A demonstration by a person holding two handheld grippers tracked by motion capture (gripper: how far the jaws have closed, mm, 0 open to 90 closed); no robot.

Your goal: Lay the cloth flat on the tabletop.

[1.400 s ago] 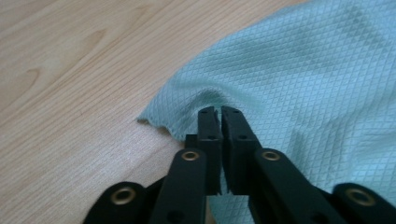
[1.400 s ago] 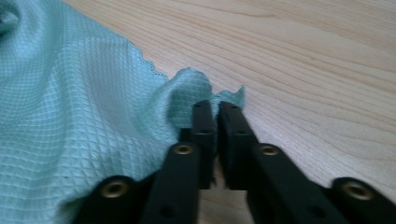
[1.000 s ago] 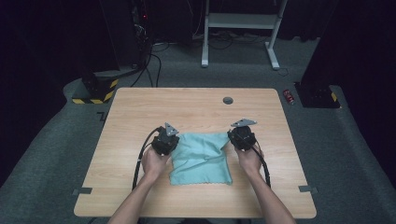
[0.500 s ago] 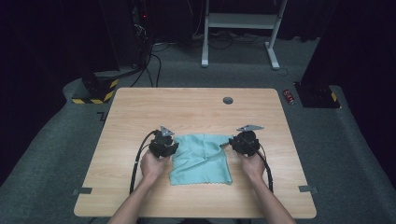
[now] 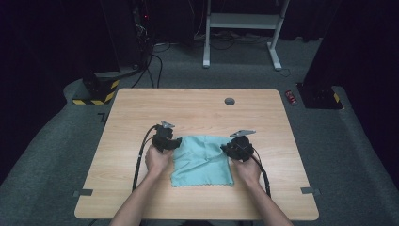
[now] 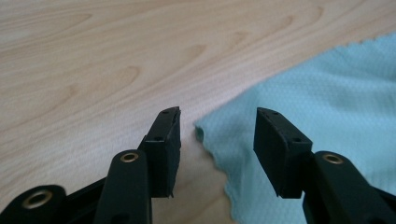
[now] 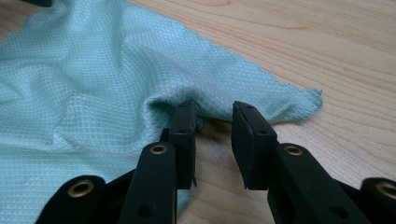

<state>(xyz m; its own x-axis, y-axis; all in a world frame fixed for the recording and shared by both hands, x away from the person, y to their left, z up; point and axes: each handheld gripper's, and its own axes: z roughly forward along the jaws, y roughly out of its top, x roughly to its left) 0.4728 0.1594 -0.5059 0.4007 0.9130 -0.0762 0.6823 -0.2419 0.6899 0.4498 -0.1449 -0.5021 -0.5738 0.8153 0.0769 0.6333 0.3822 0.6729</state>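
On the table (image 5: 141, 188), both grippers have drawn nearer the person; left gripper (image 6: 217, 122) gapes around the cloth (image 5: 202, 160) corner, right gripper (image 7: 213, 116) parted at its edge

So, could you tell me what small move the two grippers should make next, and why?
Probably ease both forward a little, then close. The left gripper stands open with the teal cloth corner just ahead between its jaws, not yet gripped. The right gripper is open too, one jaw nudging under a raised cloth edge. Both corners still lie on the table.
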